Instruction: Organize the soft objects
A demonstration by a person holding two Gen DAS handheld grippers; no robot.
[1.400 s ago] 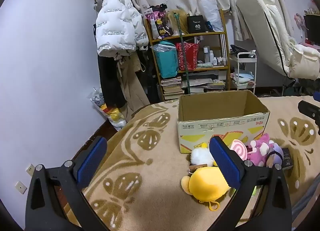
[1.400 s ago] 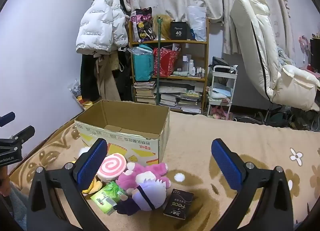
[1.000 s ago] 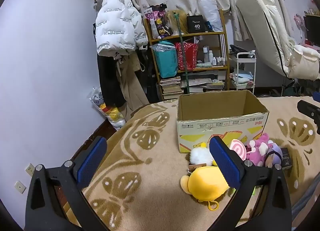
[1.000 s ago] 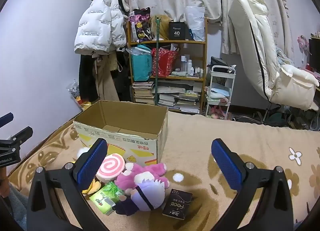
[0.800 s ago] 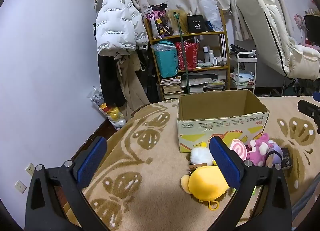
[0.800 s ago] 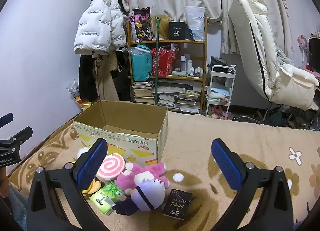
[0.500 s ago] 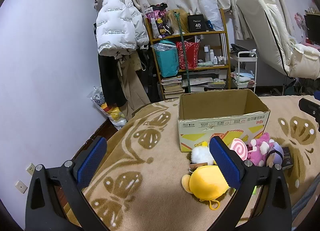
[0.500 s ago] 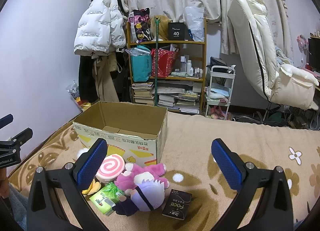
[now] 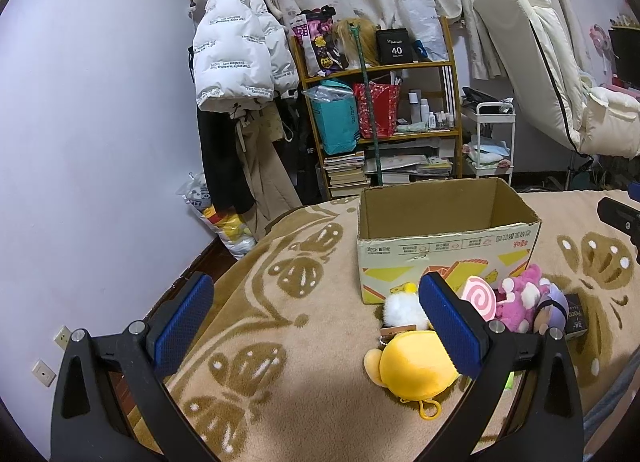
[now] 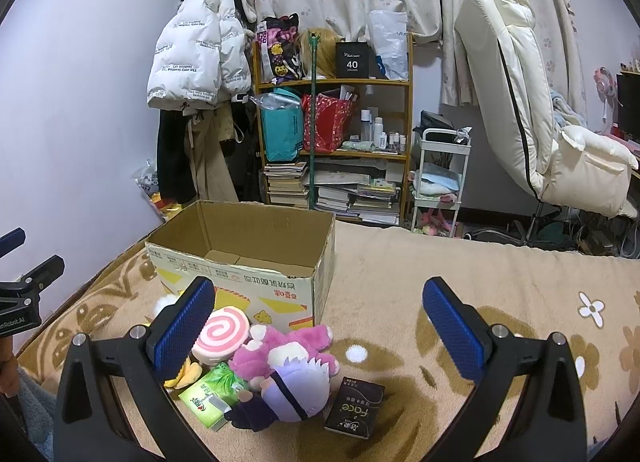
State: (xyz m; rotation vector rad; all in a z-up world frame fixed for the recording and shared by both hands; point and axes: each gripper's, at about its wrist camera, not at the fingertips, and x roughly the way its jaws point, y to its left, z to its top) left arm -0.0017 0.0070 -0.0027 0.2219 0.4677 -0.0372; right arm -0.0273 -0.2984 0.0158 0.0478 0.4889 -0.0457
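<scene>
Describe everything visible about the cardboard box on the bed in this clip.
The cardboard box is brown corrugated card, open at the top, with nothing visible inside. Its outer sides are pale with yellow and red graphics and print that appears upside down. It stands upright on the patterned blanket. A pink swirl toy and a pink plush lie in front of it; contact with the box is unclear.

We carry two matching tools. Our left gripper point(image 9: 316, 320) has black angular plastic arms, each ending in a blue ribbed rectangular pad point(image 9: 181, 318), with silver round screws point(image 9: 137, 327) on the upper edges. Our right gripper point(image 10: 318, 324) looks the same. At the left edge of the right wrist view, the other tool's black body bears white lettering point(image 10: 16, 321).
</scene>
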